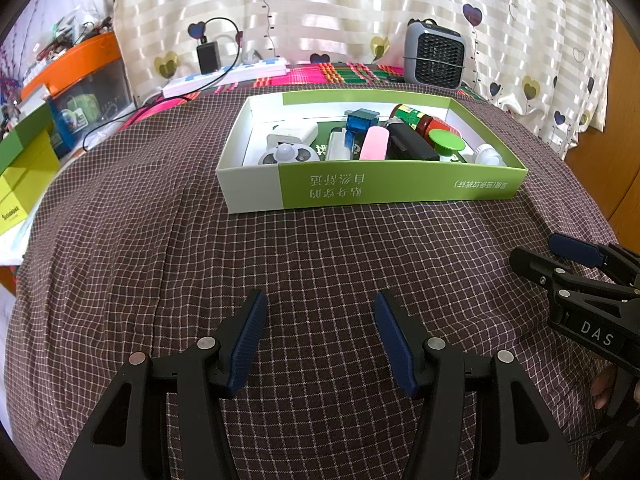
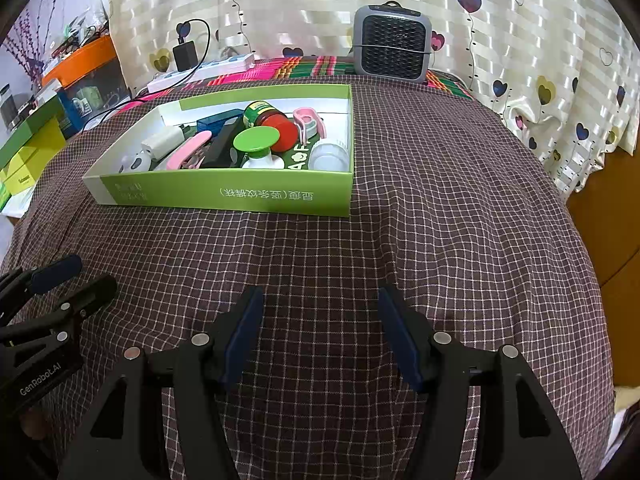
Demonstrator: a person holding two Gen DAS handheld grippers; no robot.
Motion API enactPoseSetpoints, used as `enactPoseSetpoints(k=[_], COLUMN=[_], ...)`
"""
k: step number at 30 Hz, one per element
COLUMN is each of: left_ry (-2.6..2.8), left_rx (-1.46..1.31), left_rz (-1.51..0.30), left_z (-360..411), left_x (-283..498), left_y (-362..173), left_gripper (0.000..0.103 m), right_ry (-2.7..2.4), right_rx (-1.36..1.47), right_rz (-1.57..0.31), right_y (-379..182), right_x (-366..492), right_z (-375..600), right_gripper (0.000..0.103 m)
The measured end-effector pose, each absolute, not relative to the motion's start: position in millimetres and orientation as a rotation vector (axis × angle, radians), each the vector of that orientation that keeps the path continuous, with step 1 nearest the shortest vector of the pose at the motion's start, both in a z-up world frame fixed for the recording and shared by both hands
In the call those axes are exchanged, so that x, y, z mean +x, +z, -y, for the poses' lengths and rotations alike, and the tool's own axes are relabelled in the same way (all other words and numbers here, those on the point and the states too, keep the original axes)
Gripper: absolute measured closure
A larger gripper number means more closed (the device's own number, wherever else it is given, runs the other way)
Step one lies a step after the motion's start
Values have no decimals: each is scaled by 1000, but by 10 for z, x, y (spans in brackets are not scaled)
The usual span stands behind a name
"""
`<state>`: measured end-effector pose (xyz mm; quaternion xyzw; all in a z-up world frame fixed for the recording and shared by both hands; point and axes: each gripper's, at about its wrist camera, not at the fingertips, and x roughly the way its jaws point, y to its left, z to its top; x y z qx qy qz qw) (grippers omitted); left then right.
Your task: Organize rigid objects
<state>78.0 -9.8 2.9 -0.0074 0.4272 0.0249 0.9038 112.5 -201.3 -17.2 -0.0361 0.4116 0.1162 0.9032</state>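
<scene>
A green and white cardboard box (image 1: 400, 186) (image 2: 224, 198) sits on the checked cloth at mid-table. It holds several rigid items: a pink case (image 1: 374, 142), a black block (image 1: 412, 142), a green-capped bottle (image 1: 446, 140) (image 2: 256, 140), a red-lidded jar (image 1: 416, 118) (image 2: 272, 120), a blue box (image 1: 360, 120), a white gadget (image 1: 290, 134) (image 2: 162, 142) and a pink clip (image 2: 308, 120). My left gripper (image 1: 320, 300) is open and empty, well short of the box. My right gripper (image 2: 320, 294) is open and empty, also short of the box, and shows at the left wrist view's right edge (image 1: 560, 256).
A grey fan heater (image 1: 434, 56) (image 2: 392, 42) stands at the back. A white power strip (image 1: 228, 74) (image 2: 200, 68) with a black charger lies back left. Yellow-green boxes (image 1: 24, 168) and an orange-lidded bin (image 1: 76, 64) crowd the left. A heart-patterned curtain hangs behind.
</scene>
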Motion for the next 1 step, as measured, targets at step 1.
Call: enactPoseSetpoints(k=[1], left_ry=[51], left_rx=[-15], left_rz=[-883], left_z=[99], left_x=[781], left_y=[28], left_gripper=[47], right_ry=[240], right_rx=[-75], right_rz=[-851], right_y=[-173], right_x=[1125], right_z=[2014], right_gripper=[41])
